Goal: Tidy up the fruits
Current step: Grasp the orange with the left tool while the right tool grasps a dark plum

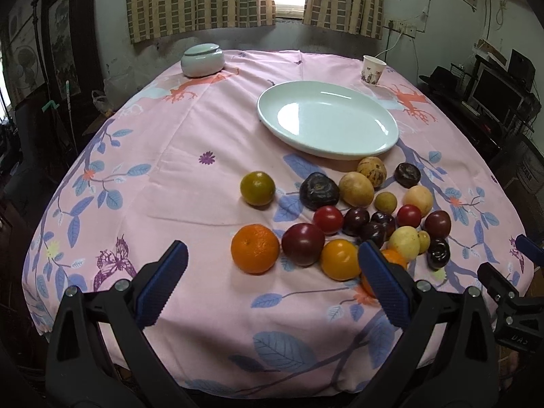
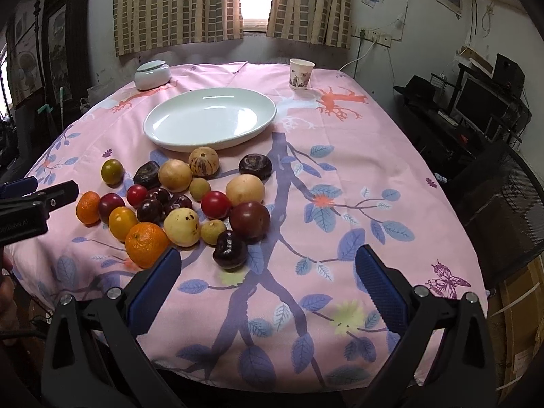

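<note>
Several fruits lie loose on the pink cloth in front of an empty white oval plate [image 1: 328,122] [image 2: 210,119]. Among them are an orange [image 1: 255,253] [image 2: 87,207], a second orange [image 2: 147,244], a green citrus [image 1: 257,188] [image 2: 112,171], a dark red plum [image 1: 303,243] [image 2: 250,221], a yellow fruit [image 1: 340,259] [image 2: 123,222] and a dark chestnut-shaped fruit [image 2: 230,250]. My left gripper [image 1: 273,284] is open, low over the near cloth, just short of the orange. My right gripper [image 2: 268,285] is open over bare cloth, right of the pile.
A lidded white jar [image 1: 202,59] [image 2: 152,74] stands at the far left of the table and a paper cup [image 1: 373,70] [image 2: 301,74] at the far right. Curtains and a window lie behind. Dark shelving with a monitor [image 2: 482,105] stands to the right.
</note>
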Motion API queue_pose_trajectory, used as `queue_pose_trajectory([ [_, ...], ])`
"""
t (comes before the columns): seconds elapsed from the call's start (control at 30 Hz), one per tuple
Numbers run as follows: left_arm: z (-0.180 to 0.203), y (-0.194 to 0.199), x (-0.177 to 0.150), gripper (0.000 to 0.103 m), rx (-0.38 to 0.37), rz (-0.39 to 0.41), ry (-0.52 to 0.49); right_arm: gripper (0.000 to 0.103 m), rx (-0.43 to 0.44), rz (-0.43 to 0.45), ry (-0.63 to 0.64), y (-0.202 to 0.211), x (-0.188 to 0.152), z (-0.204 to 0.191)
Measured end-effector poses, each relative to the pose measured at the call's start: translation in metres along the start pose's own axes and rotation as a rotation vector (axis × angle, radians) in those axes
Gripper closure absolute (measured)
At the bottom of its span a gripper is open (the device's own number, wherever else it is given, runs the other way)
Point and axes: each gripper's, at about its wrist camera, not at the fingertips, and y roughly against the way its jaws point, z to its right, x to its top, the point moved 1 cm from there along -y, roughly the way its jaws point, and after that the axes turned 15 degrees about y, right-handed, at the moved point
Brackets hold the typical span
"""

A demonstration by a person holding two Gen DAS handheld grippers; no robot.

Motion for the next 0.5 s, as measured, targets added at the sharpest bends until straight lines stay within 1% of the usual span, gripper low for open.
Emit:
queue_pose_trajectory([
  [0.1, -0.014, -0.014, -0.008, 0.002, 0.021, -0.052, 0.026, 0.001, 0.086, -0.015, -0.043, -0.016, -0.006, 0.003],
  [0.17, -0.019, -0.023, -0.014, 0.002, 0.041, -0.084, 0.027, 0.002, 0.116, -0.024, -0.064, -0.026, -0.007, 0.001],
  [0.2, -0.02, -0.027, -0.017, 0.002, 0.044, -0.094, 0.025, 0.011, 0.132, -0.024, -0.063, -0.03, -0.007, -0.002],
  [0.23, -0.022, -0.029, -0.019, 0.002, 0.044, -0.103, 0.025, 0.025, 0.147, -0.024, -0.057, -0.034, -0.007, -0.005],
  [0.27, -0.023, -0.031, -0.02, 0.002, 0.042, -0.11, 0.027, 0.032, 0.154, -0.027, -0.052, -0.039, -0.005, -0.008],
  [0.3, -0.025, -0.033, -0.02, 0.002, 0.038, -0.113, 0.032, 0.044, 0.168, -0.028, -0.052, -0.044, -0.004, -0.01],
  [0.33, -0.026, -0.034, -0.021, 0.002, 0.037, -0.115, 0.036, 0.052, 0.184, -0.041, -0.053, -0.051, -0.003, -0.012],
  [0.37, -0.027, -0.035, -0.02, 0.002, 0.037, -0.118, 0.04, 0.056, 0.202, -0.062, -0.054, -0.058, -0.003, -0.013],
  [0.4, -0.027, -0.036, -0.02, 0.002, 0.034, -0.122, 0.043, 0.068, 0.22, -0.078, -0.056, -0.065, -0.004, -0.014],
  [0.43, -0.028, -0.037, -0.021, 0.002, 0.03, -0.127, 0.046, 0.07, 0.21, -0.055, -0.057, -0.064, -0.003, -0.013],
  [0.5, -0.027, -0.037, -0.022, 0.002, 0.029, -0.135, 0.045, 0.071, 0.227, -0.049, -0.072, -0.061, -0.003, -0.012],
])
